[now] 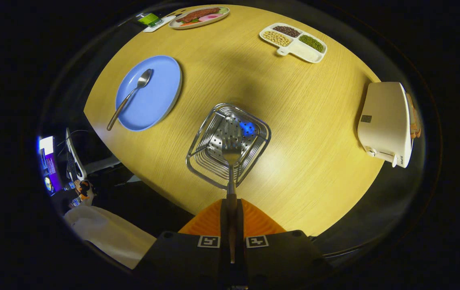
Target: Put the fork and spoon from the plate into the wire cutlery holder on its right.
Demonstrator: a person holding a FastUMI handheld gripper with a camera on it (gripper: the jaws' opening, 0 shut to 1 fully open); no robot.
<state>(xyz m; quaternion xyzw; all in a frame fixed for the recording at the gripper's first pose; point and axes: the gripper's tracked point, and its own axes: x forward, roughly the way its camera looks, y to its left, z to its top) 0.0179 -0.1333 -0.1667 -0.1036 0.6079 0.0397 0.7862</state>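
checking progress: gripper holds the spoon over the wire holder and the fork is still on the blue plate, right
Swapped. The gripper view shows the gripper shut on the fork, held over the wire holder; the spoon is what lies on the blue plate.

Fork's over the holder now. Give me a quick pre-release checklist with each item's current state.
1. Hand-held gripper shut on the fork handle: ok.
2. Fork head over the wire cutlery holder opening: ok.
3. Fork head already down inside the holder: cannot tell.
4. Holder upright on the table: ok.
5. Spoon still lying on the blue plate, awaiting its turn: ok.
6. Toaster and divided dish well apart from the holder: ok.
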